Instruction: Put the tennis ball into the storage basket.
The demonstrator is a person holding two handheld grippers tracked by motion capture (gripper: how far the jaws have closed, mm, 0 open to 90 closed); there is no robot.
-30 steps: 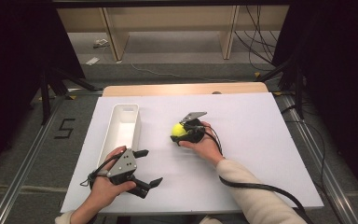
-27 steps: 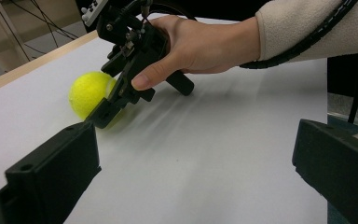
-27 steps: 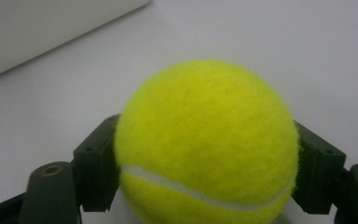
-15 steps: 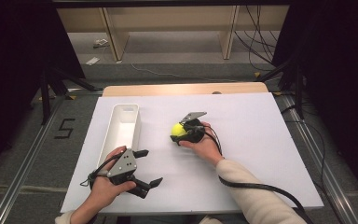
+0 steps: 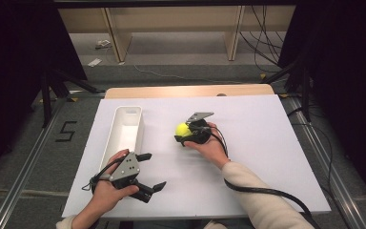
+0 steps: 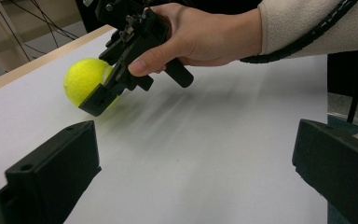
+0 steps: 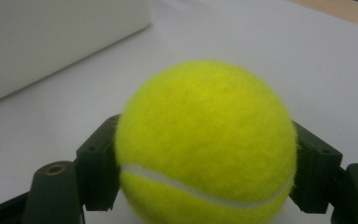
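Observation:
A yellow tennis ball [image 5: 182,129] sits at the middle of the white board, clamped between the jaws of my right gripper [image 5: 184,134], which is shut on it. In the right gripper view the ball [image 7: 205,140] is pressed on both sides by the black pads [image 7: 98,168]. My left gripper [image 5: 155,171] rests near the board's front left, open, with nothing between its jaws. In the left gripper view [image 6: 193,182] its wide-spread jaws frame bare board, and beyond them are the ball [image 6: 81,79] and the right gripper [image 6: 121,70] in a hand.
A long white bin [image 5: 141,133] lies left of the ball, its side wall [image 7: 51,42] close to the right gripper. The white board [image 5: 276,143] covers a wooden table [image 5: 190,90]. Shelving and cables stand on the floor beyond.

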